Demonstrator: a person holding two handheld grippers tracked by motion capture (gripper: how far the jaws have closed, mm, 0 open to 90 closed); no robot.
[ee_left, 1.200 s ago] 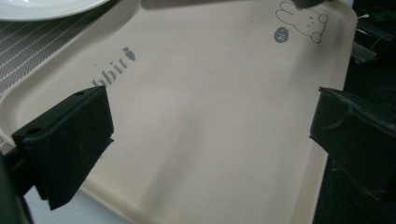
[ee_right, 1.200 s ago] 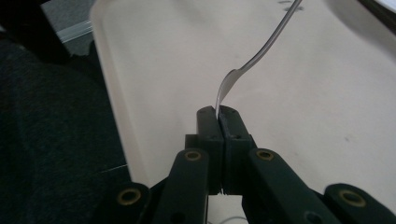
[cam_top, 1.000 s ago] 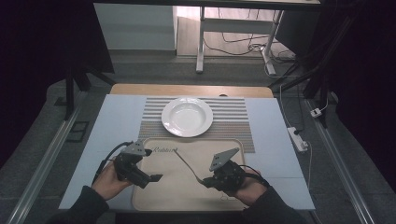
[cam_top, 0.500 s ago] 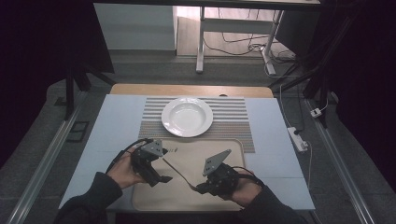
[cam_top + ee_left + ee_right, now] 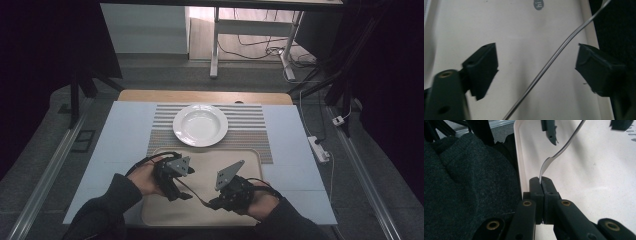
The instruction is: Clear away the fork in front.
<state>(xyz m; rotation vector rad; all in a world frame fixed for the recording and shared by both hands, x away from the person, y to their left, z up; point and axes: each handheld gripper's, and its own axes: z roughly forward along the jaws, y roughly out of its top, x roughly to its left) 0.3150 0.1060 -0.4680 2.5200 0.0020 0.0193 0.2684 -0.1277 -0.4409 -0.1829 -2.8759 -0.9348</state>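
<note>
Right gripper (image 5: pixel 541 181) is clamping the fork (image 5: pixel 564 147) by its head while the released left gripper (image 5: pixel 536 72) is straddling its handle at 12 o'clock, likely a handover; next: close left.

Utensil (image 5: pixel 559 152) – polished metal; tray (image 5: pixel 200 210) – matt beige plastic; plate (image 5: pixel 200 125) – glossy white.

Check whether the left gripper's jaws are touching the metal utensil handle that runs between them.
Apart. In the left gripper view the left gripper stands open over the tray, and the metal utensil handle crosses the gap with tray surface visible on both sides.
</note>
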